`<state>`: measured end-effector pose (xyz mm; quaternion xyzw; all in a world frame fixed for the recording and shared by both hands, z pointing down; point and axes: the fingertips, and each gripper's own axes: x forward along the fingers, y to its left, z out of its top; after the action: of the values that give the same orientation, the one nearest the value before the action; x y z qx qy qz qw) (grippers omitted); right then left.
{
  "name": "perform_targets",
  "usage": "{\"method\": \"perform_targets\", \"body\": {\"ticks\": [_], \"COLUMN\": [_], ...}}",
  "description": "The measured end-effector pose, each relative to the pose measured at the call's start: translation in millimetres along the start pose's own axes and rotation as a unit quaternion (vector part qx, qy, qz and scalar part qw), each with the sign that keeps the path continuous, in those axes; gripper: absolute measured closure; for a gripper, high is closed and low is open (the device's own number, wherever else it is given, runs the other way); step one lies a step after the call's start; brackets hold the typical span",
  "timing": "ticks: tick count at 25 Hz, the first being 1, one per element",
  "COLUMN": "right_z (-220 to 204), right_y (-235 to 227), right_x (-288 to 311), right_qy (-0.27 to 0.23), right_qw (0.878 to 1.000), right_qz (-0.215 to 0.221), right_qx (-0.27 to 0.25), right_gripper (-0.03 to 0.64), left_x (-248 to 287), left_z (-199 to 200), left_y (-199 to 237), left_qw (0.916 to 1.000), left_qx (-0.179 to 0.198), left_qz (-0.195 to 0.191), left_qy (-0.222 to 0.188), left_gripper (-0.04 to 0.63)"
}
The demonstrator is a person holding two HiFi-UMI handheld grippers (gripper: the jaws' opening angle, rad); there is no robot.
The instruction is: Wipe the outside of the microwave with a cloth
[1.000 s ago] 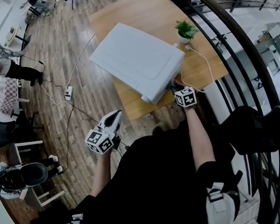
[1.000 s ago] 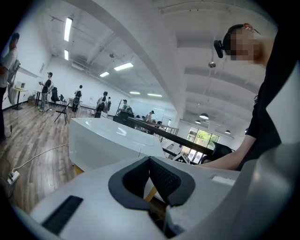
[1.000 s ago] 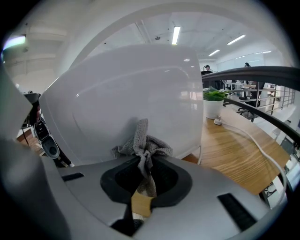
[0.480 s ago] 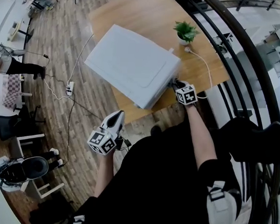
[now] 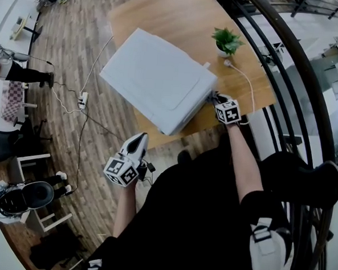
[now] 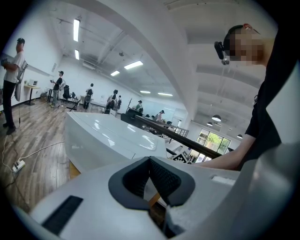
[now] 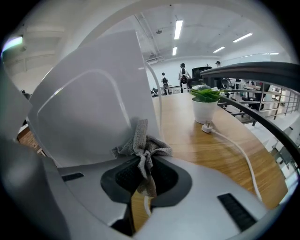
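Right of microwave [image 7: 84, 108]: bare table [image 7: 187, 136] lay open, wide enough for me to pass.
Far corner: potted plant [image 7: 206, 101] and cable [image 7: 240, 152] blocked me.
Table's right edge: railing [image 7: 262, 70] hemmed me in.

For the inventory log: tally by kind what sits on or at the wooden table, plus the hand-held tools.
Microwave: 1
Potted plant: 1
White cable: 1
Cloth: 1
Tools: 2 (left tool, right tool)
Total: 6
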<state>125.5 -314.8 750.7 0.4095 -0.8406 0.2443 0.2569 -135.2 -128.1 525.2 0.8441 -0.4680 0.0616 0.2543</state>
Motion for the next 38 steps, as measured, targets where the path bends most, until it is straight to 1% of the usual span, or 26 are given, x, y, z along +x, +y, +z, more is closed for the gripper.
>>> {"method": "perform_targets", "body": {"ticks": [4, 9, 16, 19, 25, 28, 31, 33, 38], "right_z": [-2.6, -7.9, -20.8, -23.8, -35.0, -41.1, -46.0, -51.7, -56.2], "right_y": [-6.8, -13.3, -15.9, -10.9, -4.9, 3.0, 10.7, 15.6, 34.8], "right_x": [8.3, 12.9, 23.4, 25.8, 33.5, 34.8, 37.2, 36.5, 36.4], "right_qy": [0.016, 0.026, 0.049, 0.057, 0.071, 0.081, 0.084, 0.095, 0.097], "right_qw": [1.0, 1.0, 0.998, 0.997, 0.996, 0.995, 0.995, 0.994, 0.994], "right_qz": [0.002, 0.001, 0.004, 0.009, 0.012, 0.016, 0.019, 0.018, 0.032], "right_qx": [-0.012, -0.01, -0.025, -0.045, -0.044, -0.048, -0.05, -0.047, -0.049], "right_gripper": [0.578, 0.578, 0.577, 0.577, 0.577, 0.577, 0.577, 0.577, 0.577], "left_x": [1.0, 1.4, 1.6, -1.2, -4.7, -6.3, -8.3, -10.1, -14.7], "left_z": [1.9, 4.1, 1.0, -2.4, -7.3, -8.1, -9.6, -10.5, -11.5], "left_y": [4.1, 6.7, 6.9, 8.1, 15.3, 17.6, 18.9, 19.8, 21.8], "left_qw": [1.0, 0.9999, 0.9999, 0.9996, 0.9995, 0.9992, 0.9991, 0.9991, 0.999], "left_qx": [-0.003, -0.005, -0.005, -0.013, -0.015, -0.024, -0.027, -0.028, -0.033], "left_qz": [0.007, 0.015, 0.016, 0.024, 0.027, 0.029, 0.029, 0.028, 0.026], "left_qy": [0.0, 0.003, 0.0, -0.001, -0.006, -0.013, -0.016, -0.017, -0.016], "left_gripper": [0.593, 0.593, 0.592, 0.593, 0.593, 0.594, 0.594, 0.593, 0.594]}}
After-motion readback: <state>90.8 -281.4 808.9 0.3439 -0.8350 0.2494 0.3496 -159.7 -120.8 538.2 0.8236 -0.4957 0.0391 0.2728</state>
